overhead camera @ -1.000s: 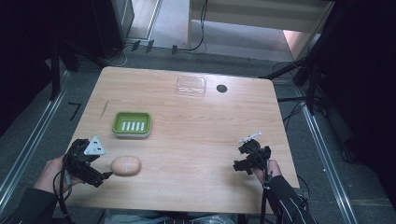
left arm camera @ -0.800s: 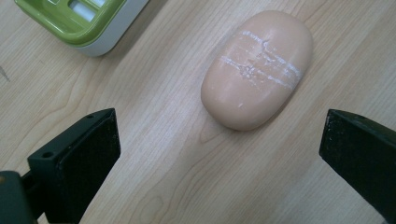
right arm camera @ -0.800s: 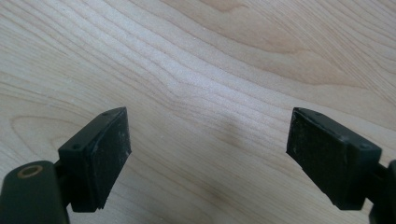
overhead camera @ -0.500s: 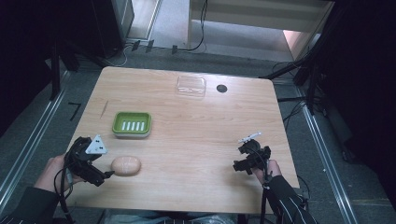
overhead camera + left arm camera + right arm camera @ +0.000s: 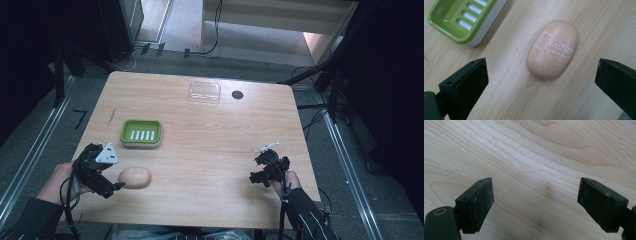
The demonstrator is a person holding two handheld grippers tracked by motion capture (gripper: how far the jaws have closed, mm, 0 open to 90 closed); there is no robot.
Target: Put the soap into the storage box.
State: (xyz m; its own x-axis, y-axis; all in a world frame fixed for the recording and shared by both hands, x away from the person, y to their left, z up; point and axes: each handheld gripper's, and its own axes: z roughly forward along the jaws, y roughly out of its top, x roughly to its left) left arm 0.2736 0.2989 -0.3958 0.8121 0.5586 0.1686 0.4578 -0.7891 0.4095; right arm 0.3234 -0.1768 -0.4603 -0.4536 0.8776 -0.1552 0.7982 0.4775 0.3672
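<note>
The peach oval soap bar [image 5: 552, 49] lies flat on the wooden table [image 5: 210, 135]; in the high view its long axis runs left-right; the left gripper [image 5: 541, 82] is spread wide just beside it, touching nothing; the right gripper [image 5: 535, 205] is spread too.

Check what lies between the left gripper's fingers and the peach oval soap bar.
Nothing but bare wooden table. In the left gripper view, the left gripper is open and the peach oval soap bar lies ahead, untouched.
</note>
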